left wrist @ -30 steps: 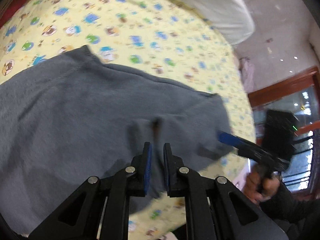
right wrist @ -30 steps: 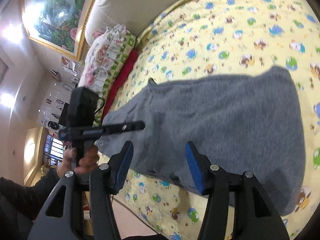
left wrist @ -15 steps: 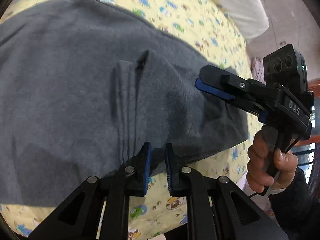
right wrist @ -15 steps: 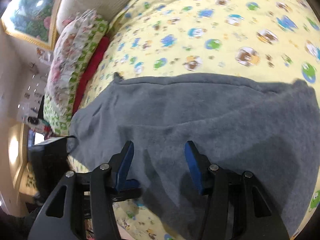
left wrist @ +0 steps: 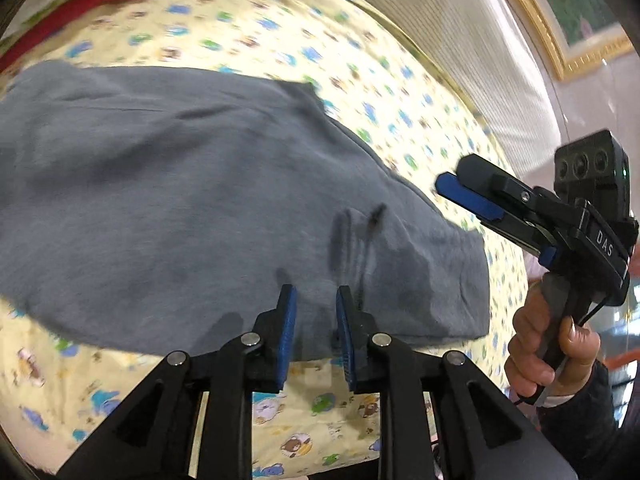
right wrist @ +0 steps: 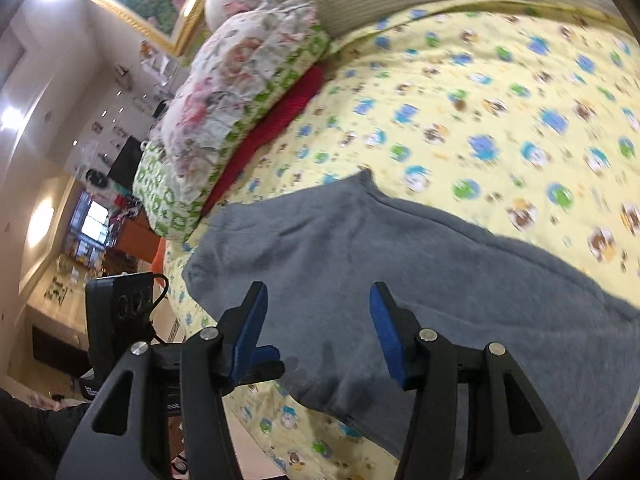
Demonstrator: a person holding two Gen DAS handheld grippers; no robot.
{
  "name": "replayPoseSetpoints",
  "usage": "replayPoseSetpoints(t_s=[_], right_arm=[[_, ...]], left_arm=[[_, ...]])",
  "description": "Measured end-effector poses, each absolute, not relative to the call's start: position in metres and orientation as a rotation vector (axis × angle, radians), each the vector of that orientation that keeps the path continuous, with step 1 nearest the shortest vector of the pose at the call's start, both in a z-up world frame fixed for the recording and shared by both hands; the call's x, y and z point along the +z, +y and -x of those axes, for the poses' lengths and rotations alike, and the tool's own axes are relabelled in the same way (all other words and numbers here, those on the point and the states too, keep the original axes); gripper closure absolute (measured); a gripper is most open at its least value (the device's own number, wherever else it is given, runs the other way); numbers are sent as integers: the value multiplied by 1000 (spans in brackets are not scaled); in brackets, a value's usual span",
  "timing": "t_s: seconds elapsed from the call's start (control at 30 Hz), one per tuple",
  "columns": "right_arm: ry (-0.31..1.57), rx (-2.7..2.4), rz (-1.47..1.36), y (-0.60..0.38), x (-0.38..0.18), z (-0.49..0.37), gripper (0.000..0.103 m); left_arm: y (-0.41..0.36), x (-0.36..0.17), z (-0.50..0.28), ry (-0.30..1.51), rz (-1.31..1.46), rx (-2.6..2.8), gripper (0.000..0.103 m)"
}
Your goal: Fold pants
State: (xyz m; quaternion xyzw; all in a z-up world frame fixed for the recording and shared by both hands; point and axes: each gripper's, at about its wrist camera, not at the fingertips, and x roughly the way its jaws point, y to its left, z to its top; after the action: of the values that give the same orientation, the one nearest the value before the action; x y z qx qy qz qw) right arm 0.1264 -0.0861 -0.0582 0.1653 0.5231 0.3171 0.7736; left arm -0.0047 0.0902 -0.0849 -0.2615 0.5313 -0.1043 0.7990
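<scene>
Bedroom; yellow cartoon-print bedsheet [left wrist: 360,52] fills both views, floral pillow [right wrist: 240,76] upper left of right-wrist frame. Grey pants [left wrist: 192,184] spread flat mid-frame, likely laid out for next fold. Left gripper [left wrist: 316,332] at bottom, jaws opening, narrow gap, nothing pinched. Right gripper [right wrist: 316,332] about half open, empty, poised above cloth near bed edge.

pants [left wrist: 192,184] on bedsheet [left wrist: 360,80], pillow [right wrist: 240,80] behind
</scene>
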Motion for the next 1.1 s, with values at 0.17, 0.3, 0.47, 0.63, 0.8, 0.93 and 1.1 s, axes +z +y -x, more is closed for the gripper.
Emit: replayPoseSetpoints(t_s=[0.17,0.3,0.47,0.63,0.8,0.93,1.1], right_arm=[[1146,741,-317,-63,-56,-134,48],[1162,788,-284,-40,-55,-140,48],[1175,841,-251,-13,-55,-147,48],[1187,902,-200,17,-53,-156,48],[1209,957,-155,46,-55,-166,48],[1241,1008,-102,74,-61,-175,48],[1284,1065,-38,110,-71,-189,48]], left_arm=[[131,-82,24,1102,635,-116,82],[158,-83,41,1073,693,-30,81],[192,-87,63,1040,761,87,73],[222,-92,81,1010,843,161,66],[246,-89,95,972,878,232,66],[265,-92,102,950,928,280,65],[290,-99,114,914,996,346,65]])
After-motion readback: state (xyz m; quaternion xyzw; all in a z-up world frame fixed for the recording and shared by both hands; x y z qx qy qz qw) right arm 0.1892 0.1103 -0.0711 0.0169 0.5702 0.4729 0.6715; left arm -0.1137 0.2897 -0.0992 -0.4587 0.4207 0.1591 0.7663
